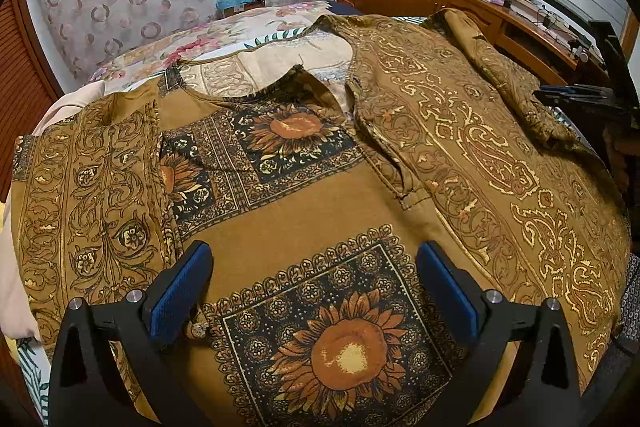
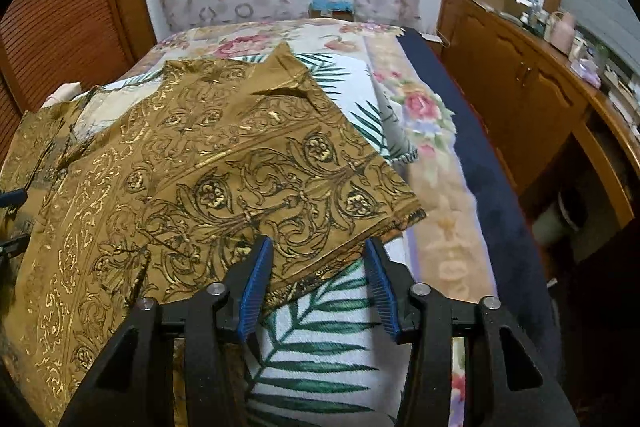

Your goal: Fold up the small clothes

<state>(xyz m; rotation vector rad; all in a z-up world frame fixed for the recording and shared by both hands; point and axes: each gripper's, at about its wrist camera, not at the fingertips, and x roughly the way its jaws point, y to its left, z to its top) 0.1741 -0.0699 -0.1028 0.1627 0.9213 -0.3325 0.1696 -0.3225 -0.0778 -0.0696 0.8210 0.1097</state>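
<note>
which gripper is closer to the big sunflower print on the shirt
Left. The left gripper hovers open right over the sunflower print; the right gripper is off at the sleeve edge.

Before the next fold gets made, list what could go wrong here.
1. The right gripper stands open at the sleeve hem, which only partly lies between the pads; closing now may pinch a thin edge that slips out.
2. Closing too deep could catch the leaf-print sheet beneath.
3. The left gripper hangs open over the shirt, holding nothing, so pulling the sleeve might drag the body askew.
</note>
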